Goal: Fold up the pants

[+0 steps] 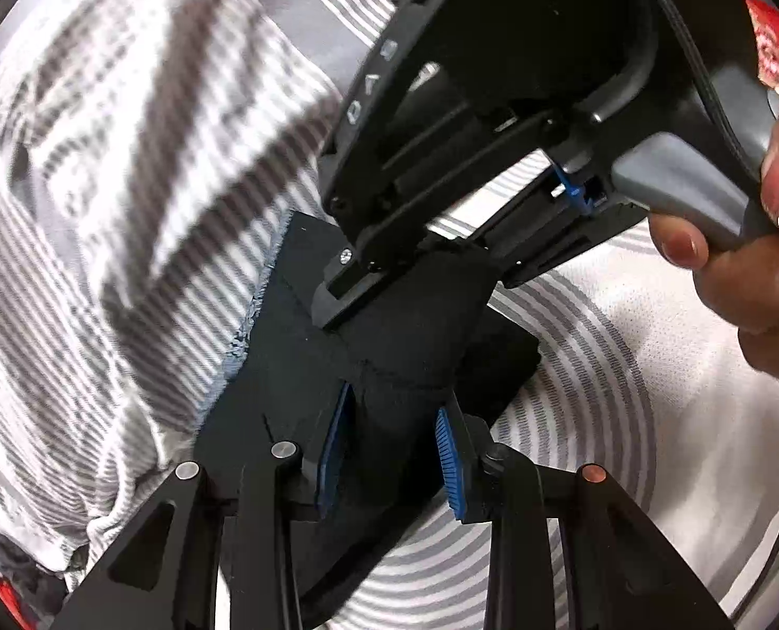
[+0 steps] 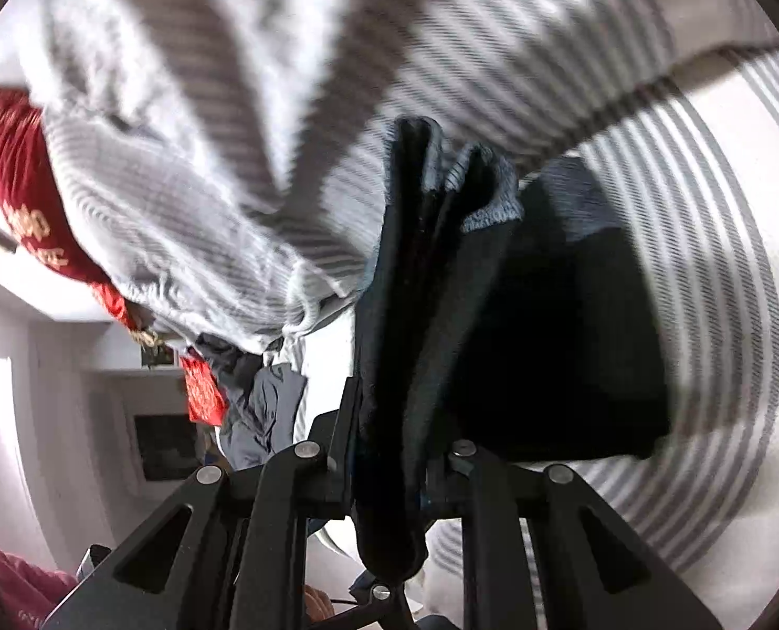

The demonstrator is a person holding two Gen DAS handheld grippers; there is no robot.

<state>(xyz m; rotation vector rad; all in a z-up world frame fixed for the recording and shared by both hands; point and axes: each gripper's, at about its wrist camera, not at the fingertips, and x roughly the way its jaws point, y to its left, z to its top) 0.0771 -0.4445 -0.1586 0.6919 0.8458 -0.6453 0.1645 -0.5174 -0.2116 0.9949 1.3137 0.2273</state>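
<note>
The dark pants (image 1: 400, 367) hang bunched over a white bed sheet with grey rings. My left gripper (image 1: 395, 451) has its blue pads on either side of a thick fold of the pants and is shut on it. My right gripper (image 1: 347, 294) comes in from the upper right in the left wrist view, held by a hand, and its fingers clamp the same dark cloth just above. In the right wrist view the right gripper (image 2: 395, 451) is shut on a folded dark layer of the pants (image 2: 520, 325), whose edge shows a grey-blue lining.
A crumpled grey-and-white striped blanket (image 1: 127, 184) lies to the left and also shows in the right wrist view (image 2: 232, 131). A red pillow (image 2: 17, 184) and a pile of grey clothes (image 2: 258, 409) lie at the bed's edge. The ringed sheet (image 1: 625, 394) spreads to the right.
</note>
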